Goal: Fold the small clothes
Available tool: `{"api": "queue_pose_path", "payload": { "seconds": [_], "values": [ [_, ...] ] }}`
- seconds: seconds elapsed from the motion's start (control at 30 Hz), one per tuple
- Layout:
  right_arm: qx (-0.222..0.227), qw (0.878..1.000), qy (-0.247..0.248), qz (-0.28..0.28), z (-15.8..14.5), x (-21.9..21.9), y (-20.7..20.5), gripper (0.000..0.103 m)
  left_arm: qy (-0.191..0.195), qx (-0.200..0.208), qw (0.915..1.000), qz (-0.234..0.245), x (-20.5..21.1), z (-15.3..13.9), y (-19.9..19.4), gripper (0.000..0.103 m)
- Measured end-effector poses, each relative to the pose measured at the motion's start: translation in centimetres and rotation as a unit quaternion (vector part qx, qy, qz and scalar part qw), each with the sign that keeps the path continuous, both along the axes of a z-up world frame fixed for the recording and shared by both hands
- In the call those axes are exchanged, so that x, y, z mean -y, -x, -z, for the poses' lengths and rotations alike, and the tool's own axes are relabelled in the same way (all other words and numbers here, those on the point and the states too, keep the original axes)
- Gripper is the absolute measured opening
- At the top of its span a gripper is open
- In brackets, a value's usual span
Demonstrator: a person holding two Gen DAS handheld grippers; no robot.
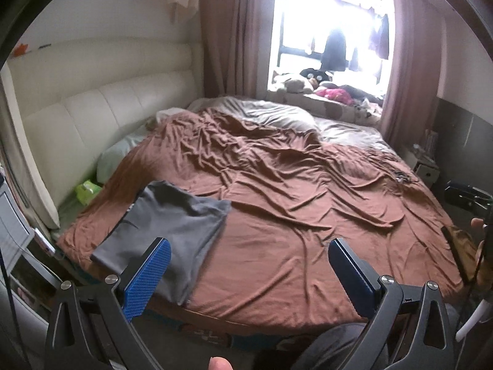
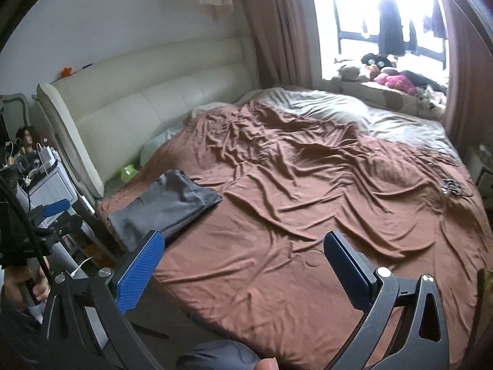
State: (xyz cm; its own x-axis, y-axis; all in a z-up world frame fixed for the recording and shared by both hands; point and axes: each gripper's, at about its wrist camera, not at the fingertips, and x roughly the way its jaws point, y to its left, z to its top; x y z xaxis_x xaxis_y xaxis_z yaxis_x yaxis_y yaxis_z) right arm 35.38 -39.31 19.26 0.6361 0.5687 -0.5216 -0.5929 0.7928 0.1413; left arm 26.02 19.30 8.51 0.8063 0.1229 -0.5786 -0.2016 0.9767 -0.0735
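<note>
L gripper (image 1: 248,269) & R gripper (image 2: 243,265): fingers spread wide, grasping nothing. Folded grey garment (image 1: 172,225) lies on brown bedsheet (image 1: 292,215), approx. 10 o'clock of both.

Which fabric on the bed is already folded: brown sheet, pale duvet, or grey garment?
The grey garment, a flat, layered stack at the bed's near-left corner. The brown sheet is spread and wrinkled; the pale duvet is bunched up.

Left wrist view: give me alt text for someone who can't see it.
A folded grey garment lies at the near left corner of a bed under a wrinkled brown sheet. The left gripper hangs above the bed's near edge, jaws wide apart and empty. Behind are a cream headboard and a bright window.
</note>
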Motion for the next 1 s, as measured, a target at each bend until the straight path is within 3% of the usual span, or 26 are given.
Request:
{"api": "queue_pose_path", "payload": {
  "seconds": [0.47,0.8,1.0],
  "values": [
    [0.058,0.996,-0.008,0.062,0.6,5.6,9.3,0.103,-0.014,0.046,0.9987,0.019,7.1,-0.2,5.2,0.103],
    [0.067,0.993,-0.024,0.092,3.0,8.5,12.3,0.103,-0.023,0.066,0.9966,0.042,11.6,1.0,8.4,0.103],
    [0.074,0.992,-0.018,0.104,4.7,9.3,13.6,0.103,-0.030,0.083,0.9956,0.032,13.6,2.3,10.4,0.103]
  ]
}}
